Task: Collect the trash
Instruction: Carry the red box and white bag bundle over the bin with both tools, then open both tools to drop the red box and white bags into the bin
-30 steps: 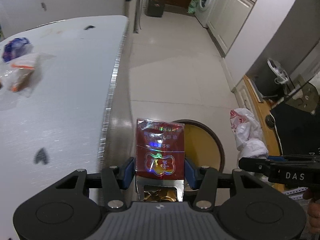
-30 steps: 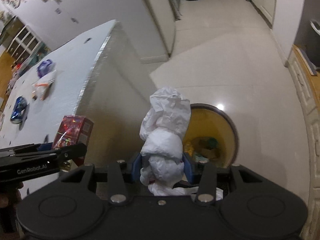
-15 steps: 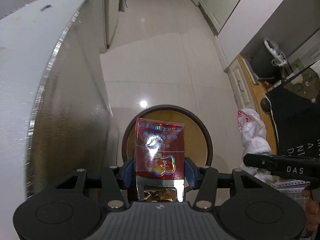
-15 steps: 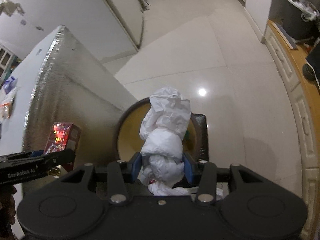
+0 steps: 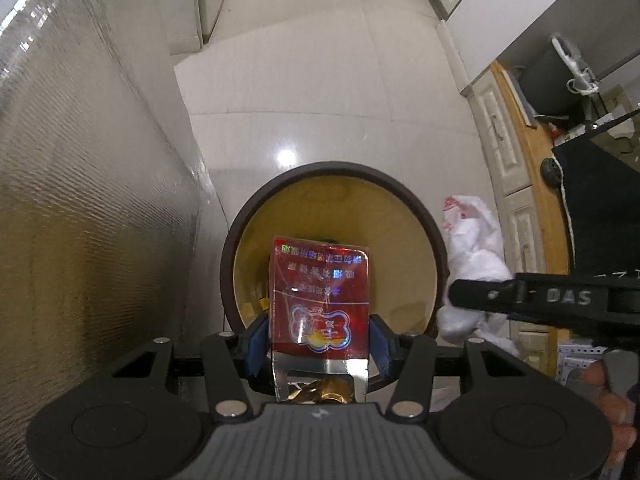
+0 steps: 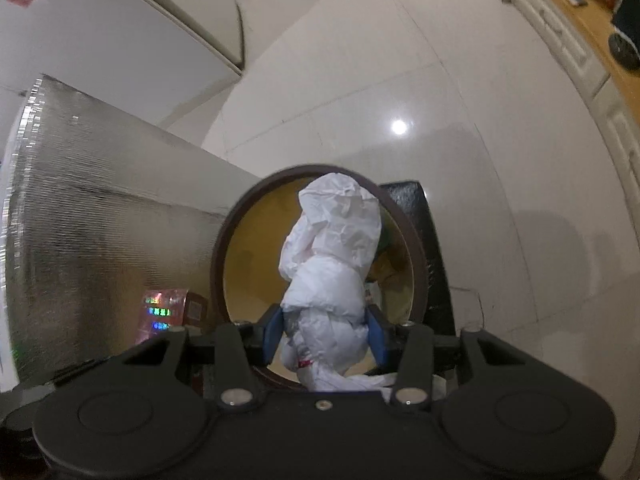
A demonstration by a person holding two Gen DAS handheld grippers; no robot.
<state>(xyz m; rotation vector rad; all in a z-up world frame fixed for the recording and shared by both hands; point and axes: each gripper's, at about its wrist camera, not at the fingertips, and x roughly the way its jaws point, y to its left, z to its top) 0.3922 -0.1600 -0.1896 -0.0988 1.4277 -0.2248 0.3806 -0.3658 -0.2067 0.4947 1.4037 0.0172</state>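
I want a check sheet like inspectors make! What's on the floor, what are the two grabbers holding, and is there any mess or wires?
Surface: glossy pale tile floor, lamp glare on it.
Job's things: round bin, brown rim, yellow inside, some rubbish at the bottom; red shiny packet; crumpled white plastic bag.
Clutter: nothing seen loose on the floor.
Grippers: left gripper jaws clamped on the packet above the bin; right gripper jaws clamped on the bag above the bin.
Cables: nothing seen clearly.
Surroundings: silver-clad counter side; white cabinets; wooden ledge.
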